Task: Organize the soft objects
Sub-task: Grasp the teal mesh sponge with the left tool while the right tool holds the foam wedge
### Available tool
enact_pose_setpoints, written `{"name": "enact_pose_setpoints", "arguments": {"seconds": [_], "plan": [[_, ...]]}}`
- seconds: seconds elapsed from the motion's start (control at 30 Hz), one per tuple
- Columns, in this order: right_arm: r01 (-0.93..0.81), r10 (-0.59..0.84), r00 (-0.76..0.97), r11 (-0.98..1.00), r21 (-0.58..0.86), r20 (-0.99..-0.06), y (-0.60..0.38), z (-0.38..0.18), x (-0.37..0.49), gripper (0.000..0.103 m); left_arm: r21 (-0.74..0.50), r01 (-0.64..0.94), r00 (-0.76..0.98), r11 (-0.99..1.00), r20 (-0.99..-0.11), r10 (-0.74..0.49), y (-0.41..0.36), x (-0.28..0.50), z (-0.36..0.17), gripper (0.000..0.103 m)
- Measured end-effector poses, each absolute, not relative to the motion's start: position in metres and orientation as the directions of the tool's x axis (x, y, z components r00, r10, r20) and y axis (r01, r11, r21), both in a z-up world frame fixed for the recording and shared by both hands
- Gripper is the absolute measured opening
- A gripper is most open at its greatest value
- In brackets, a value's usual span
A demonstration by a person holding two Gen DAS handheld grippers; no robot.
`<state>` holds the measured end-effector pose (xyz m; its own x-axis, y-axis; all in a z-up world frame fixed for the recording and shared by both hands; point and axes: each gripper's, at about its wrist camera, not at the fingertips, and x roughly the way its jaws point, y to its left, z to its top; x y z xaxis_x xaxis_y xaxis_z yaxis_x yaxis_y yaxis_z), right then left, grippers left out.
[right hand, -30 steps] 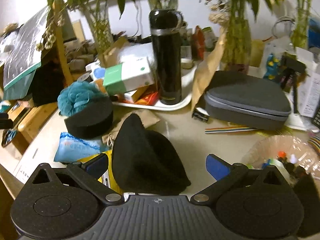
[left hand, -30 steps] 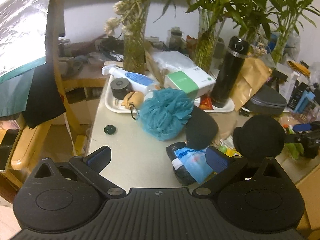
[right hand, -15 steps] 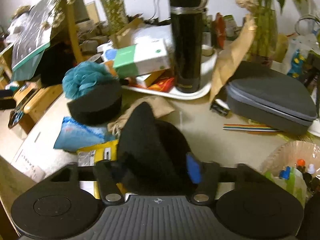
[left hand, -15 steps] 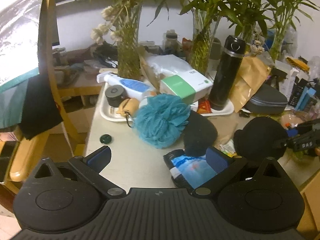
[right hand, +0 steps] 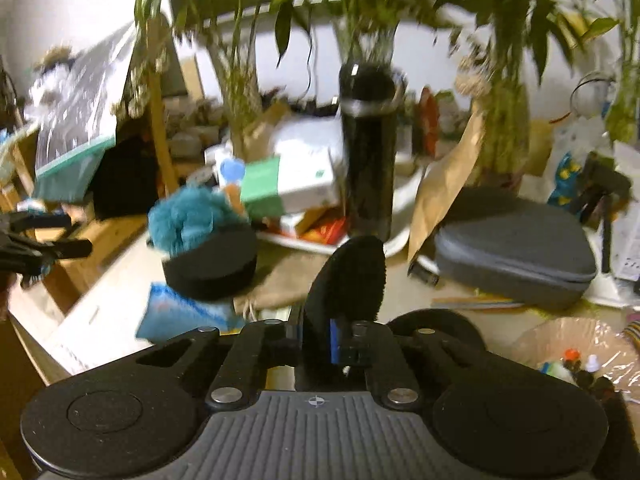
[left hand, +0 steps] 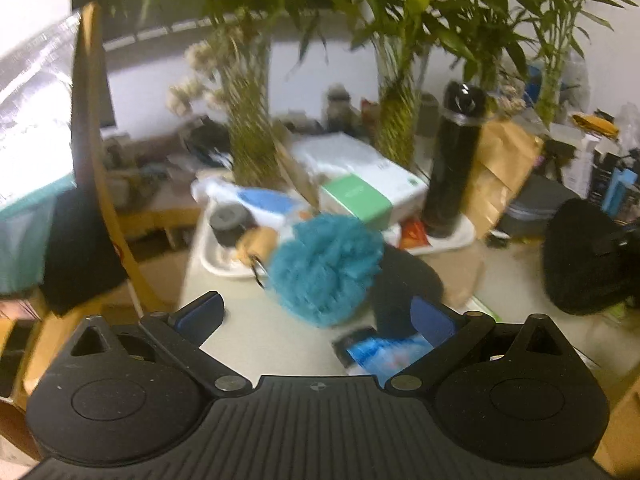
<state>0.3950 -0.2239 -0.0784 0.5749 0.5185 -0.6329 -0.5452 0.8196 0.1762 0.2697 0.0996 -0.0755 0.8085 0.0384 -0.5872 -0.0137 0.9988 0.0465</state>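
Closing on the black soft pad [right hand: 344, 280], the right gripper [right hand: 316, 344] pinches it at 12 o'clock. The left gripper [left hand: 316, 316] stands wide with nothing between its fingers, the teal pouf [left hand: 324, 268] just beyond.

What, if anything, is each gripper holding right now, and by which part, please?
The right gripper is closing on the black soft pad, pinched at its lower edge so it stands up between the fingers. The left gripper is open and holds nothing.

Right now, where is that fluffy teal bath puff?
In the left wrist view the teal bath puff lies mid-table, just in front of the white tray, with a round black foam pad at its right.
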Motion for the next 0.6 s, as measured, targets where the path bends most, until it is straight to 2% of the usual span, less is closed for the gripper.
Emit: {"name": "enact_pose_setpoints", "arguments": {"seconds": [0.13,0.3,0.4,0.6], "plan": [[-0.527,0.508,0.618,0.834,0.163,-0.6,-0.23,-0.065,0.389,0.014,0.059,-0.029,0.827,0.998,-0.559,0.057,0.101,0.278,-0.074,0.103],[-0.539,0.519,0.647,0.83,0.147,-0.558,-0.227,-0.051,0.378,0.014,0.104,-0.049,0.812,0.993,-0.574,0.1,0.101,0.294,-0.083,0.102],[-0.551,0.531,0.648,0.822,0.146,-0.547,-0.221,-0.046,0.377,0.014,0.121,-0.038,0.804,0.992,-0.586,0.103,0.101,0.305,-0.092,0.09],[-0.563,0.544,0.634,0.812,0.154,-0.55,-0.213,-0.045,0.381,0.014,0.157,0.004,0.787,0.988,-0.61,0.093,0.1,0.33,-0.117,0.089]]}}
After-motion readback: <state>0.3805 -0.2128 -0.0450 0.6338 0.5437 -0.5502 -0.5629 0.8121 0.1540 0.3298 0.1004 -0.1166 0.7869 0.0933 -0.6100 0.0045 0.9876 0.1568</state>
